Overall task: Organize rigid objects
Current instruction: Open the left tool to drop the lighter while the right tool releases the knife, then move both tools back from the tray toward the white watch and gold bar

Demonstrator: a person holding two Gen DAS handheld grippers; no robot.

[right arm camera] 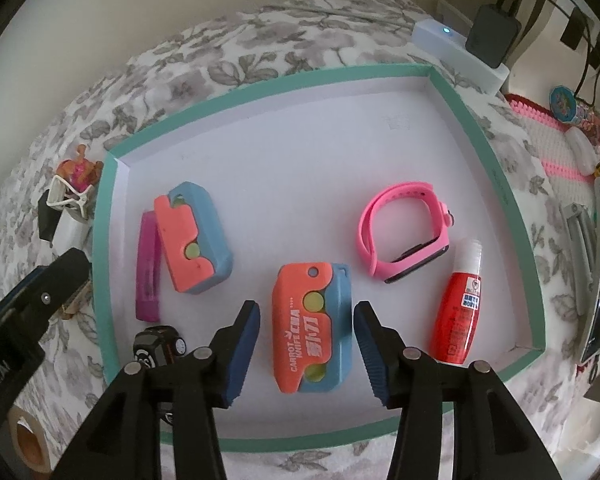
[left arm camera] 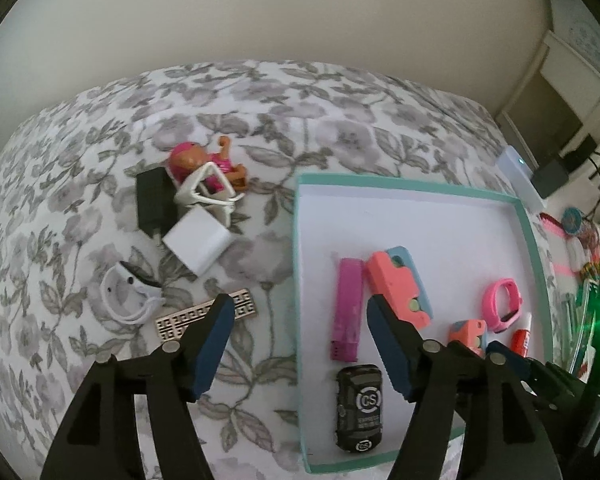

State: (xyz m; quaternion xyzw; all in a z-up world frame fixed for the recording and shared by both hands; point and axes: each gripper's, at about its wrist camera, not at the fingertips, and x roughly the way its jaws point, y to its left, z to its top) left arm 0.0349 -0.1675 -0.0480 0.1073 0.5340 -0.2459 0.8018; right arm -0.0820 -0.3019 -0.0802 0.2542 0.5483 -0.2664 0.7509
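The right gripper (right arm camera: 306, 350) hangs over the tray (right arm camera: 100, 240) with its jaws apart, and the orange-and-blue knife toy (right arm camera: 314, 326) lies flat on the tray floor between them, a gap showing on each side, so neither pad presses on it; this reads as a release, with the toy set down among the things already sorted. Beyond the right jaw lie the glue bottle (right arm camera: 458, 308) and, farther out, the pink watch (right arm camera: 404, 232); beyond the left jaw lie a second knife toy (right arm camera: 192, 236), a purple lighter (right arm camera: 148, 264) touching it, and a black car (right arm camera: 160, 346) near the tray's near wall. The left gripper (left arm camera: 300, 344) also stands with jaws apart and nothing between them, straddling the tray's left wall: its right jaw is over the tray beside the lighter and the car, its left jaw over the bedspread (left arm camera: 260, 92). Ahead of that left jaw, still outside the tray, wait a patterned strip (left arm camera: 246, 306), a white band (left arm camera: 120, 298), a white block (left arm camera: 198, 240), a black adapter (left arm camera: 152, 200), a white clip (left arm camera: 204, 192) and a doll (left arm camera: 204, 160) piled together. The next move, as I judge it, calls for the left gripper to swing off the tray toward the strip just beyond its left jaw, while the right lifts clear without nudging the toy.
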